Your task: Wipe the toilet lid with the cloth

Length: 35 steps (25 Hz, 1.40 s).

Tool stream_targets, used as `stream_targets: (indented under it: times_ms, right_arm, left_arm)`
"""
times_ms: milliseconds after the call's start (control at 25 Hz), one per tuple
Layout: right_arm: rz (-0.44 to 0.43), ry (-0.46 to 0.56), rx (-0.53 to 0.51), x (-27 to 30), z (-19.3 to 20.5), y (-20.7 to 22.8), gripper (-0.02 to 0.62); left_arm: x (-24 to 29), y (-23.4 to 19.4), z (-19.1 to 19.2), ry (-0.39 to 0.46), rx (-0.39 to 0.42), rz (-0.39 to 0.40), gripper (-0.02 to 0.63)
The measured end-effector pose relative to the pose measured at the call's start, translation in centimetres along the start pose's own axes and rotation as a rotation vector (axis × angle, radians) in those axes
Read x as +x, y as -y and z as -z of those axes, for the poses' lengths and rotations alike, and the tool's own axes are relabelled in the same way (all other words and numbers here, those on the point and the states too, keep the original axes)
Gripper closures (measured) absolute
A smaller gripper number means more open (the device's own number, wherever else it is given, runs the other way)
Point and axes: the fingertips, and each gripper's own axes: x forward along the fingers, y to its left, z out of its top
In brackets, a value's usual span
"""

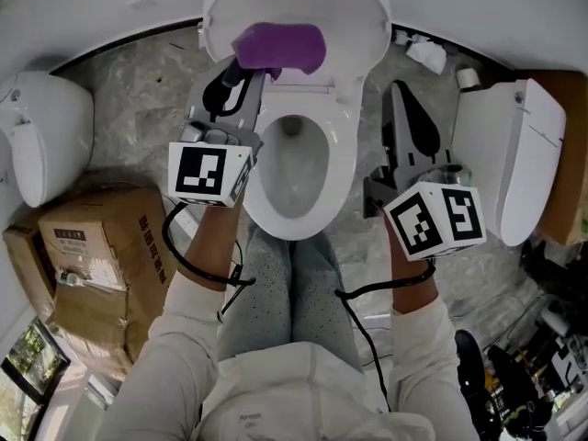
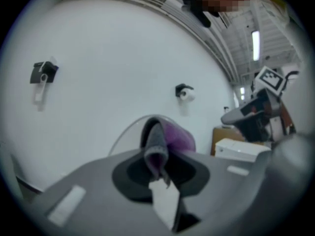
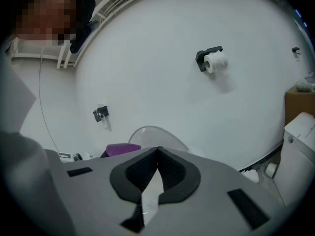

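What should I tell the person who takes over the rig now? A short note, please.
Left gripper: shut on the purple cloth, held at the raised toilet lid, low on its inner face.
Right gripper: shut, empty, right of the bowl.
Done: cloth is at the lid; how much is wiped cannot be told.
To do: wipe the whole lid.

Lower centre: the left gripper [image 2: 158, 167] has its jaws clamped on the crumpled purple cloth [image 2: 173, 136], in front of the curved white plastic toilet lid [image 2: 127, 134]; the right gripper [image 2: 253, 116] hangs mid-right.
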Motion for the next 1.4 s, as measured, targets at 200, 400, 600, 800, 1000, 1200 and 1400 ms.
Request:
stream_targets:
  times_ms: [200,400,600,800,1000,1200,1400]
  right_arm:
    - [-0.002,0.0,-0.022,-1.5,0.4,-0.1,0.58]
    - [-0.002,-0.002,-0.056,-2.8,0.4,0.1,0.58]
    - [0.014,-0.007,-0.036,-3.9,1.1,0.9,0.58]
    - [0.047,-0.02,-0.042,-4.6,1.5,2.0,0.58]
    - [0.073,-0.023,-0.029,-4.8,1.6,2.8,0.58]
    - [0.068,-0.032,-0.026,-4.4,1.9,2.6,0.58]
    - [0.051,-0.034,-0.016,-3.6,2.1,2.0,0.58]
  left_arm:
    - [2.0,-1.9,1.1,-0.006,0.012,-0.062,0.549]
    - [4.2,-3.5,2.3,-0.041,0.028,-0.163,0.549]
    - [6.1,-5.2,2.4,-0.059,0.023,-0.321,0.549]
    - [9.5,-3.1,2.4,-0.093,0.012,-0.292,0.551]
    - [13.5,3.3,3.1,-0.13,0.005,-0.096,0.551]
    - [13.5,5.2,5.7,-0.189,0.0,-0.034,0.551]
    - [9.8,-2.0,9.9,-0.261,-0.051,-0.171,0.551]
